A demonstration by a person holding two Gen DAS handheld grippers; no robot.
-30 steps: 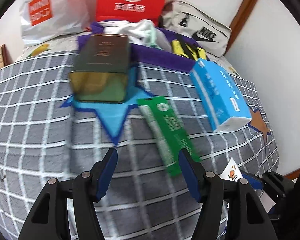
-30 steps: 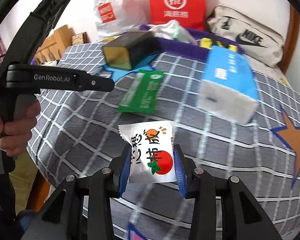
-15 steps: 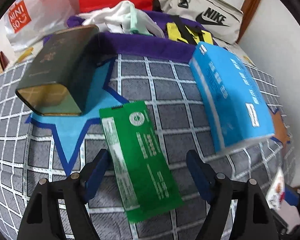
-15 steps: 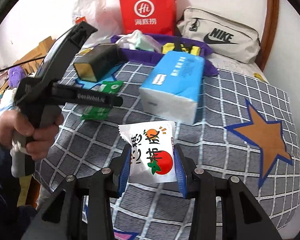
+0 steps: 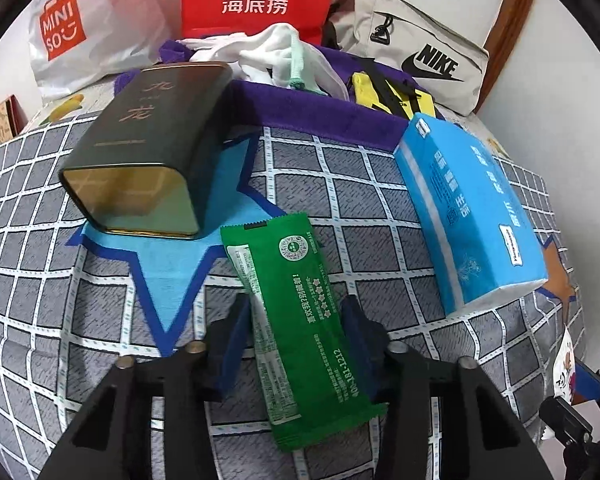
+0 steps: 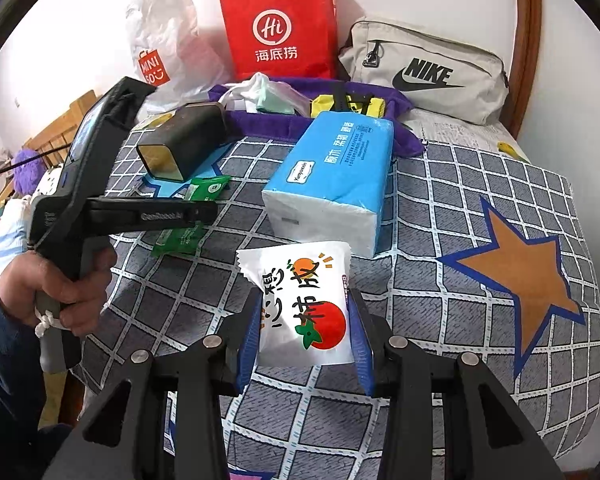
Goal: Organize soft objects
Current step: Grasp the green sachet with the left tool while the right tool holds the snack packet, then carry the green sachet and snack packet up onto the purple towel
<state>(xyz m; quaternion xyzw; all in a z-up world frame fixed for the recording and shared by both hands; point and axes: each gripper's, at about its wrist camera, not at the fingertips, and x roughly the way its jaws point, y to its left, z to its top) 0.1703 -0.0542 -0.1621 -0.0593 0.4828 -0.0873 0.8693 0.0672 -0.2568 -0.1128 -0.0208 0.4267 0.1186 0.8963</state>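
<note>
Left gripper (image 5: 296, 326) jaws have just been closing around green packet (image 5: 296, 320) lying on checked bedspread (image 5: 340, 200), contact unclear; right gripper (image 6: 305, 328) clamps white snack pouch (image 6: 304, 304) above it.

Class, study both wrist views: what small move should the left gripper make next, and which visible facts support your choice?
Probably finish closing and lift. The left gripper straddles the green packet, which lies flat on the checked bedspread; its jaws have just been closing, and whether the pads press yet is unclear. The right gripper already holds the white persimmon packet, so the green one seems next.
</note>
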